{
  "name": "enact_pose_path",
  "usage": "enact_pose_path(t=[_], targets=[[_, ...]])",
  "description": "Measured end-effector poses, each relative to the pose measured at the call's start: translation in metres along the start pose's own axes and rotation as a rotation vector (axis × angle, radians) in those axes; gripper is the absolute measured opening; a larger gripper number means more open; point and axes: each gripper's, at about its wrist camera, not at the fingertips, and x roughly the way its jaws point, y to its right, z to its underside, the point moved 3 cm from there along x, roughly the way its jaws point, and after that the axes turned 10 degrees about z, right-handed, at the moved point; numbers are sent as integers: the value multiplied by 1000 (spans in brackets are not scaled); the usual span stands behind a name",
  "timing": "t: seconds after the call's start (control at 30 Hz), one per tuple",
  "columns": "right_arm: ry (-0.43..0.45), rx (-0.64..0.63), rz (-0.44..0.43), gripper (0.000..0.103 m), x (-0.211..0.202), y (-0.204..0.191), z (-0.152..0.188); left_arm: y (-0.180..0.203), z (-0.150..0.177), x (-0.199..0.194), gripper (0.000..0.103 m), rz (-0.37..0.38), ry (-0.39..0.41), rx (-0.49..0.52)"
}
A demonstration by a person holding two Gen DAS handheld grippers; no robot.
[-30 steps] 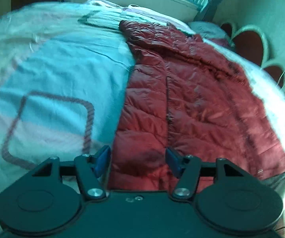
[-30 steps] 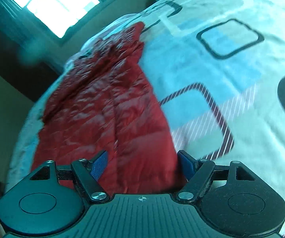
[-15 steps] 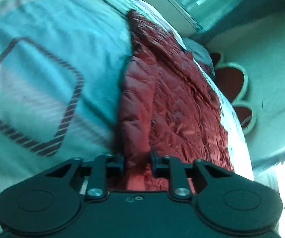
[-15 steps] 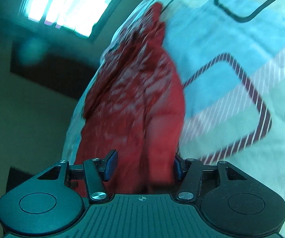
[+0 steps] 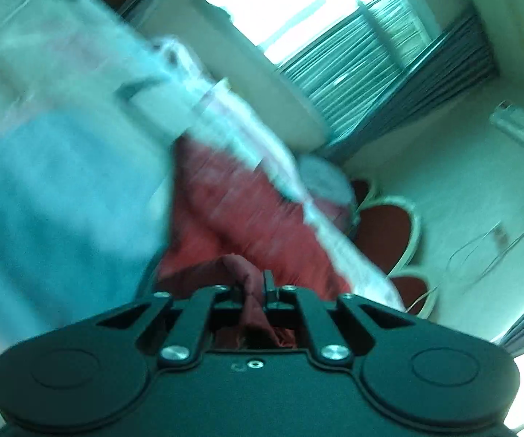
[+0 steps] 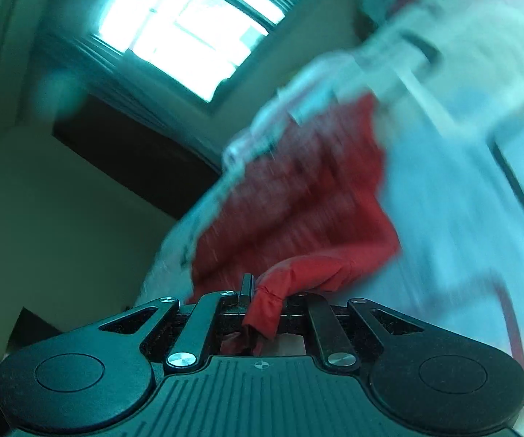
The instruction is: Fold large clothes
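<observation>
Both the left tongs (image 5: 254, 293) and right tongs (image 6: 267, 296), open a second ago, now clench the red puffer jacket's (image 5: 240, 211) hem, lifting it off the bedspread (image 5: 54, 182) ahead to start the fold.

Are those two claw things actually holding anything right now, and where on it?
Yes. The left gripper and right gripper each pinch a bunched edge of the red puffer jacket.

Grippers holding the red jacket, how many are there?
2. The left gripper is shut on the jacket at its near edge, and the right gripper pinches another bunch of it. Blur hides much of the bed.
</observation>
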Motion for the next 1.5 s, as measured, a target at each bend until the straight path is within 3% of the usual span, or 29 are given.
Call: enact_pose_path(t=[0.1,0.23,0.43,0.5,0.53,0.57,0.6,0.63,0.67,0.73,0.8,0.97,1.07,1.1,1.13,1.17,1.23,1.4,1.5], targets=[[49,-15,-5,7,25,-22,-42,14,-41,36,5,38,41,26],[71,28,-13,7,74,-37,-106,20,-92,98,5,41,38,61],[36,151,27,7,168,-7,-178,-10,-136,197,5,-24,-20,53],[22,163,45,8,199,4,-194,-26,-145,228,11,-50,-44,62],[12,160,62,10,214,10,-200,-34,-150,237,25,-61,-44,61],[18,168,96,40,221,15,-207,-44,-155,247,47,-70,-40,43],[59,170,136,94,221,20,-210,-51,-159,251,59,-78,-26,32],[142,146,161,103,219,23,-213,-57,-163,251,86,-92,0,32],[167,108,159,103,222,25,-218,-62,-165,249,96,-108,25,37],[130,81,181,102,236,32,-221,-72,-168,255,95,-124,11,49],[92,6,232,90,250,36,-219,-83,-166,264,90,-146,-39,70],[4,-168,414,87,297,49,-204,-100,-154,297,67,-224,-216,172],[-55,-233,460,87,324,60,-192,-101,-143,316,53,-275,-312,252],[-74,-255,464,74,333,63,-189,-102,-140,319,47,-276,-325,266],[-98,-280,470,54,339,63,-186,-102,-140,322,22,-273,-332,280],[-120,-304,491,25,345,63,-182,-100,-140,323,6,-269,-331,288],[-82,-347,489,8,342,55,-180,-91,-143,320,3,-257,-289,328],[95,-413,429,6,319,28,-195,-54,-159,304,3,-194,-118,475],[134,-456,443,6,326,20,-204,-49,-164,317,3,-229,-115,522]])
